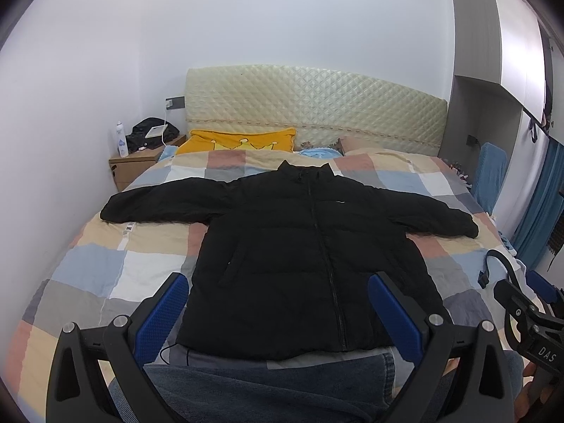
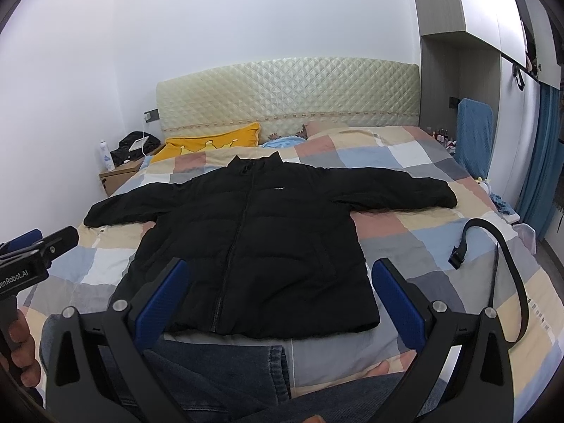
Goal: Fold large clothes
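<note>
A black puffer jacket (image 1: 292, 239) lies flat, front up and zipped, on the checked bedspread (image 1: 105, 268), with both sleeves spread out sideways and its collar toward the headboard. It also shows in the right wrist view (image 2: 253, 246). My left gripper (image 1: 278, 303) is open and empty, held above the jacket's hem at the foot of the bed. My right gripper (image 2: 278, 296) is open and empty, also above the hem, to the right of the left one. The right gripper's body shows at the right edge of the left wrist view (image 1: 528, 317).
A black strap with a buckle (image 2: 493, 246) lies on the bed right of the jacket. A yellow pillow (image 1: 239, 141) sits by the quilted headboard (image 1: 317, 105). A nightstand (image 1: 137, 165) holds a bottle and dark items. A blue-covered chair (image 2: 474, 134) and a wardrobe stand right. The person's jeans-clad knees (image 1: 268, 384) are below.
</note>
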A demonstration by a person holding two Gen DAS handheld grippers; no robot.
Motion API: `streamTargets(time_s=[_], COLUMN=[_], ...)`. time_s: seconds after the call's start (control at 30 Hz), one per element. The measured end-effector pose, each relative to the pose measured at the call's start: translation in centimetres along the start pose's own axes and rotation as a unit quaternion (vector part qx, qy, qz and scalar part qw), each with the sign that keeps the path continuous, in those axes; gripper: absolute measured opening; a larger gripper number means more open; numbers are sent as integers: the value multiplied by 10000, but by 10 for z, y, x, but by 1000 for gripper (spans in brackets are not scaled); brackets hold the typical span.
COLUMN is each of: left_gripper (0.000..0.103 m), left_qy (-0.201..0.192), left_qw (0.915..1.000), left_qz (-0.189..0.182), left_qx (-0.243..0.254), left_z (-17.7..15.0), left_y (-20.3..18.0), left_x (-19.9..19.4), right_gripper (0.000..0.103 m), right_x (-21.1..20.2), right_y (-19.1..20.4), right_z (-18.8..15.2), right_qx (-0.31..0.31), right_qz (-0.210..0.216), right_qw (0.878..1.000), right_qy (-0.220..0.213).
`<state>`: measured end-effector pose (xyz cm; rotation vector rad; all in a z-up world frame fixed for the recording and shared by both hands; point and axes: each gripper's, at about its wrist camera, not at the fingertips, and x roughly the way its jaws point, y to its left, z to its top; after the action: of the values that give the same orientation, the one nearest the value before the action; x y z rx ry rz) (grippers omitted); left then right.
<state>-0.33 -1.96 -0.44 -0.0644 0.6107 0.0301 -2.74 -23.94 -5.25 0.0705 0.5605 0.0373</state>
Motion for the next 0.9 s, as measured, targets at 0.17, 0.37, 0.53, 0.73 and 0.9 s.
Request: streamTargets(time_s=[0.17,0.37,0.53,0.73,0.9], left_gripper=[103,103,103,103,103], left_qy=[-3,12,10,-7,-143], left_qw=[10000,10000,10000,9997,9987], left_qz=[-9,-48,-68,-228,-485], left_qx=[6,-4,6,92,75], left_z=[0,-1,-1,4,11], left_y=[-1,-3,-4,-13,-26], left_x=[0,0,2,15,38], right_gripper=[103,103,103,103,103], right_x=[-1,-1,3,14,34], right_y=[0,2,-1,-8,-22], right_z=[0,1,1,7,26], right_qx=[-38,-33,50,185,470], right_qz=[47,43,108,68,-63], right_qw=[10000,10000,9999,9998,9987], right_qy=[-15,-10,34,42,-173])
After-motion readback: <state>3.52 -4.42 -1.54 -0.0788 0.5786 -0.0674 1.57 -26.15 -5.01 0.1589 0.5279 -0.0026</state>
